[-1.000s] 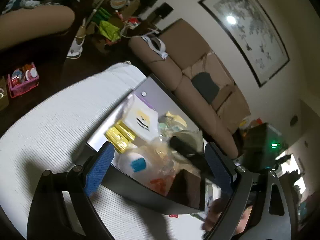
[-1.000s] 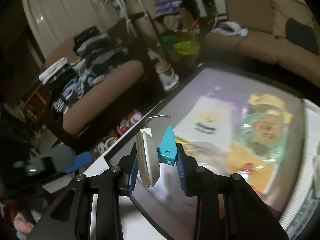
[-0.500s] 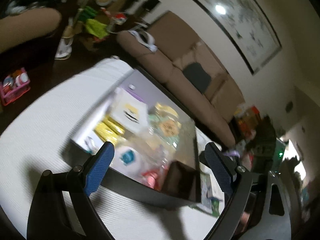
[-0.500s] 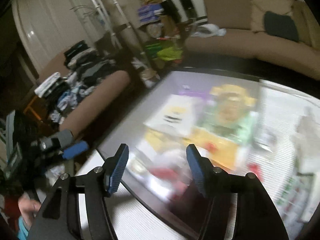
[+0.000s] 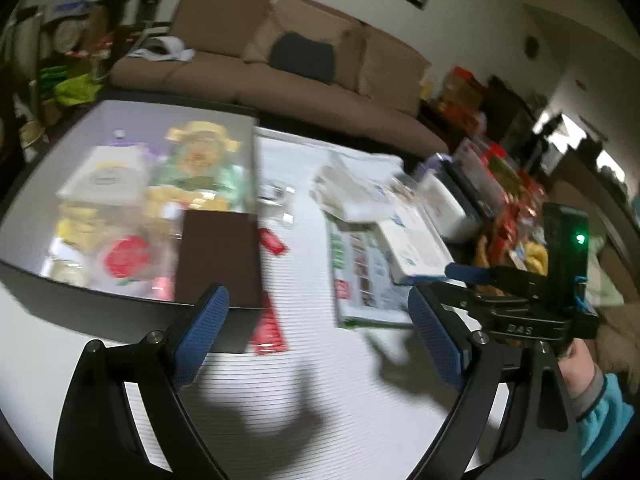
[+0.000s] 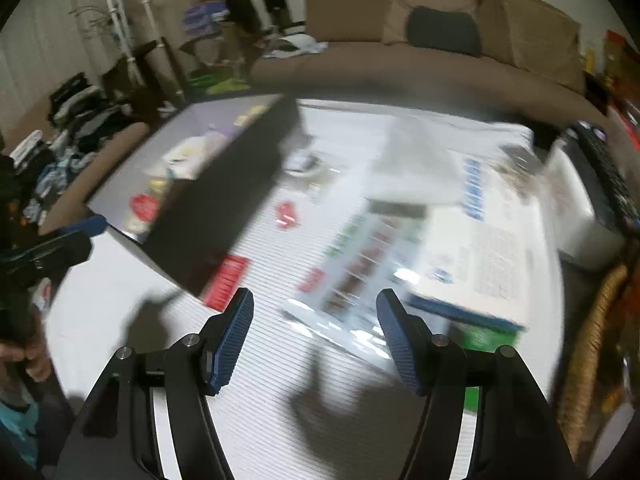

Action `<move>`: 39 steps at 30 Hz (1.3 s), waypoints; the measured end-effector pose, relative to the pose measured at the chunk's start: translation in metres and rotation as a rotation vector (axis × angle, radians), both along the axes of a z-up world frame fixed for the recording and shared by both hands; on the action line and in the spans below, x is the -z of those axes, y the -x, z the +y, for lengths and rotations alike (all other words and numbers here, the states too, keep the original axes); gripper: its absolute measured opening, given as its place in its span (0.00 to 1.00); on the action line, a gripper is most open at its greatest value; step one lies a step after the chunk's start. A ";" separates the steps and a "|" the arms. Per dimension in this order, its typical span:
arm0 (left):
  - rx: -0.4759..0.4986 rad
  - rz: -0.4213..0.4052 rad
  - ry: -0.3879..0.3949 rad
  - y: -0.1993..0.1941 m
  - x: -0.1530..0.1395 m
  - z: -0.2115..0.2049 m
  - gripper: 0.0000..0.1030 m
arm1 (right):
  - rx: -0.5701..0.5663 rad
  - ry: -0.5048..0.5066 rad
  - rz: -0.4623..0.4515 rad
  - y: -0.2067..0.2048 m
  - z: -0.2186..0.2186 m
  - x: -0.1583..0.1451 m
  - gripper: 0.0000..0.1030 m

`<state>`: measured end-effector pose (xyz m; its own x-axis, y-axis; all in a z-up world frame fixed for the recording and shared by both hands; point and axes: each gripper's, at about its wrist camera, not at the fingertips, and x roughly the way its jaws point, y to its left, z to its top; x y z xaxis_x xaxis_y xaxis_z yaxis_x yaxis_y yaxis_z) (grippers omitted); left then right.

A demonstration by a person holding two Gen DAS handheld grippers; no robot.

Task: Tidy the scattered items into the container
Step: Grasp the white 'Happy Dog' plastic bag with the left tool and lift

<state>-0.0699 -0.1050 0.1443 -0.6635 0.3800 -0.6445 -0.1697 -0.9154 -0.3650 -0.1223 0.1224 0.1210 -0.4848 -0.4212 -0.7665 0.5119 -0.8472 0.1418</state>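
Note:
The black container stands at the left of the white ribbed cloth, filled with packets and a brown box; the right wrist view shows its dark side wall. A red packet lies against its near corner, and a smaller red packet lies further back. My left gripper hangs open over the cloth, holding nothing. My right gripper is open and empty too, above a printed leaflet. Its blue finger shows at the right in the left wrist view.
A white box with a blue edge lies on the leaflet, with papers and small clear wrappers behind it. A wicker basket sits at the right edge. A brown sofa runs along the back. A hand holds the right tool.
My right gripper let go of the white round piece with the teal clip and opened. Both grippers swung right, away from over the container toward the loose items on the cloth.

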 end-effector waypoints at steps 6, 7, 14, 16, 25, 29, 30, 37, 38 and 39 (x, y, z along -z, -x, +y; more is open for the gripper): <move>0.089 0.009 0.075 0.018 0.013 0.061 0.89 | 0.084 -0.045 0.014 0.003 0.051 0.017 0.65; 0.095 0.008 0.091 0.023 0.019 0.068 0.89 | 0.096 -0.051 0.013 0.003 0.059 0.019 0.65; 0.072 -0.078 0.129 0.087 0.050 0.115 0.89 | 0.133 -0.002 0.000 0.010 0.089 0.019 0.71; 0.048 -0.102 0.106 0.118 0.053 0.121 0.89 | 0.138 0.029 -0.021 0.014 0.092 0.020 0.71; -0.149 -0.351 -0.077 0.235 0.115 0.111 0.90 | 0.103 0.070 -0.063 0.021 0.085 0.028 0.71; -0.225 -0.402 -0.224 0.246 0.135 0.099 0.88 | 0.098 0.092 -0.077 0.024 0.086 0.031 0.71; -0.232 -0.406 -0.237 0.249 0.138 0.097 0.87 | 0.099 0.099 -0.085 0.025 0.087 0.032 0.71; -0.283 -0.385 -0.145 0.244 0.138 0.091 0.16 | 0.116 0.108 -0.105 0.027 0.092 0.036 0.71; -0.293 -0.371 -0.134 0.239 0.133 0.089 0.13 | 0.116 0.108 -0.103 0.026 0.091 0.035 0.71; -0.289 -0.354 -0.128 0.234 0.128 0.087 0.12 | 0.116 0.108 -0.101 0.025 0.091 0.035 0.71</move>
